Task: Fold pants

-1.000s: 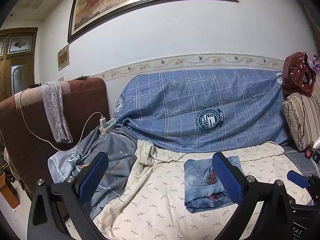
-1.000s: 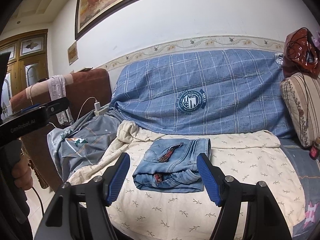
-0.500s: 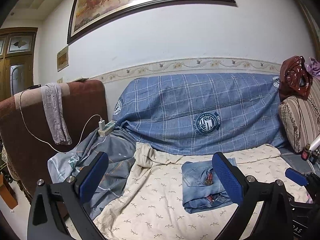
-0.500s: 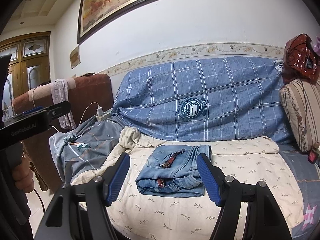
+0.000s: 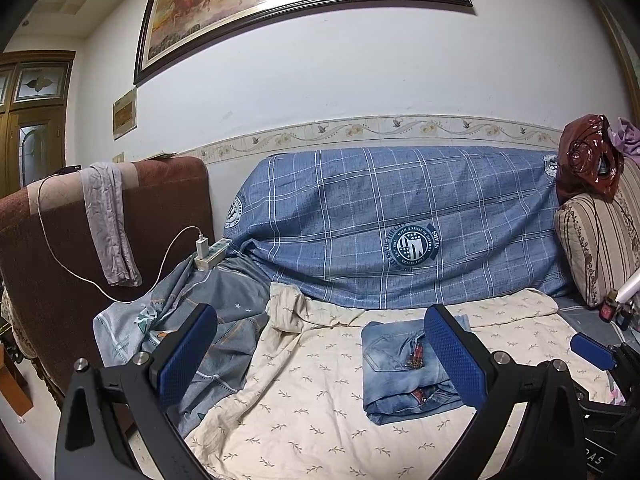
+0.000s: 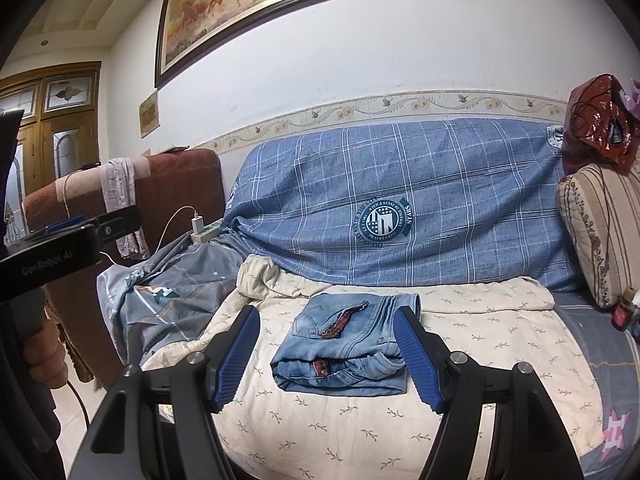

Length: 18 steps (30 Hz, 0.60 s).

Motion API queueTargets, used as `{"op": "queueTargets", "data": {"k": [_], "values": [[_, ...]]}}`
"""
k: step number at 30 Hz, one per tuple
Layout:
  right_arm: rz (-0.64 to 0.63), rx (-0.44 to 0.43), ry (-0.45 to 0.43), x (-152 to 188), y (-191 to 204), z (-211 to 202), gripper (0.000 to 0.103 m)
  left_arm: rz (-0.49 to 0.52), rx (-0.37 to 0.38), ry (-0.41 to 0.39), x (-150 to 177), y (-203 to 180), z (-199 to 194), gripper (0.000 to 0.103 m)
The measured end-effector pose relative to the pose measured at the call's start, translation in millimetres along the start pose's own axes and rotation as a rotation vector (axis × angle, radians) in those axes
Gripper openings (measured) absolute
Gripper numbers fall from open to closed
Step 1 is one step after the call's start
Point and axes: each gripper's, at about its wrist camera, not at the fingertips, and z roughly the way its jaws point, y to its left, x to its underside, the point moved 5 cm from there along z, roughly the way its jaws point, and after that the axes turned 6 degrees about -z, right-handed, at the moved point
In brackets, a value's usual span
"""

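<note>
I see the jeans (image 6: 344, 346) folded in a compact bundle on the cream sheet (image 6: 480, 332), just ahead of my right gripper (image 6: 328, 356) — jaws apart, empty. The left gripper (image 5: 320, 352) gapes too. Any careless nudge could spring the loose top layer open — denim resists creasing.

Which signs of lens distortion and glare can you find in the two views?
Left wrist view: black corners, the wall border bows upward, and glare washes across the framed painting. Right wrist view: the same fisheye bending, bright highlights on the red plastic bag, while the folded jeans stay sharp.
</note>
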Motion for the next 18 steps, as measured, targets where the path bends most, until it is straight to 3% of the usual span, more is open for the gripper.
{"op": "queueTargets", "data": {"k": [18], "values": [[-0.004,0.004,-0.002,-2.3,2.2,0.0,0.073,-0.006,-0.003,0.0,-0.8,3.5,-0.2,0.103]]}}
